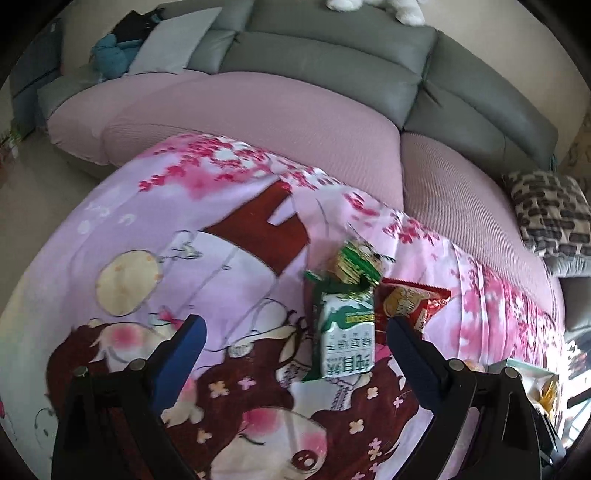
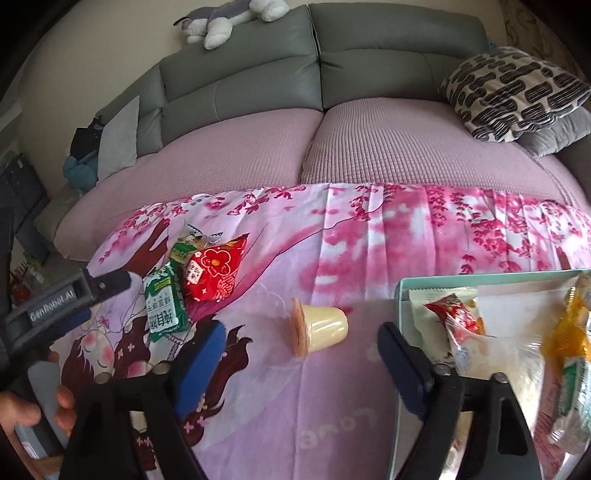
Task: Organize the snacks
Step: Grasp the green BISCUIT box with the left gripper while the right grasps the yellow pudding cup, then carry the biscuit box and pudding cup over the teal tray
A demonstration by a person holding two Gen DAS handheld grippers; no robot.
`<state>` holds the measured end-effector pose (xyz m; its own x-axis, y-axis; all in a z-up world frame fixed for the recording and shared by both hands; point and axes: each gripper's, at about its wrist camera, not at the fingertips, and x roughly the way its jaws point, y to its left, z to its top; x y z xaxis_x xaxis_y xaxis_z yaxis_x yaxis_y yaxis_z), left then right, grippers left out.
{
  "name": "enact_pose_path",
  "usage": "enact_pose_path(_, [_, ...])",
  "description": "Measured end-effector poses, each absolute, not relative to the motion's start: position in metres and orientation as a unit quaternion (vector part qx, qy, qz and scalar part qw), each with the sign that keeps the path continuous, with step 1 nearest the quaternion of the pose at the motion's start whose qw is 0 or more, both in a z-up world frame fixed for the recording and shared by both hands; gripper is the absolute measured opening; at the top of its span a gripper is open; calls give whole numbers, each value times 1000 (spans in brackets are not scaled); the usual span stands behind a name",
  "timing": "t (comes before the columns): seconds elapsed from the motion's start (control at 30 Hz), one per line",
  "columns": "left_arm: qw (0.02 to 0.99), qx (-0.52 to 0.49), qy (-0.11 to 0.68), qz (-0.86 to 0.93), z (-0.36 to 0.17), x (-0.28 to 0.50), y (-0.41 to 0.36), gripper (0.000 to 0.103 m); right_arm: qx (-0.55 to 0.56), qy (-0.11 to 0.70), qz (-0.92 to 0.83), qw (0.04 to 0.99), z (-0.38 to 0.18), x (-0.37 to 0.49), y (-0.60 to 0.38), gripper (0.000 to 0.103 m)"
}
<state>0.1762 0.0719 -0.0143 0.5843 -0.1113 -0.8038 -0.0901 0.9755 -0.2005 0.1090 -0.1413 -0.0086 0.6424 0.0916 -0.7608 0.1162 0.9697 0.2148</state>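
Snacks lie scattered on a pink printed cloth spread before a sofa. Between the wide-open jaws of the right gripper, untouched, a pale pudding cup lies on its side. Just right of it, a light-green box holds several wrapped packets. The left gripper also stands open, with a green-and-white biscuit packet lying between its jaws, a red packet just beyond.

A home living room: grey sofa, patterned cushion, plush toy, cartoon-print cloth.
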Motion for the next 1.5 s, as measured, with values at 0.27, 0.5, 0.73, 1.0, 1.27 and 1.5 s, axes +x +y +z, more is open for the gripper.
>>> enact_pose_path(0.27, [871,-85,483,-29,-38,193,46,81,126,442,-10,888,-28,125,-146,63])
enact_pose_path(0.5, [863,-80,499,-31,-52,199,40,62,132,454,-9,881,-41,133,-150,57])
enact_pose_path(0.73, [860,-76,504,-39,-50,198,36,45,131,462,-12,877,-44,133,-150,41])
enact_pose_path(1.0, [859,-92,501,-40,-40,189,38,43,143,465,-4,874,-42,128,-151,40])
enact_pose_path(1.27, [870,-92,484,-38,-18,175,41,43,143,455,0,879,-23,114,-148,40])
enact_pose_path(1.5, [880,-89,465,-51,3,157,39,43,136,454,-2,880,-16,97,-143,40])
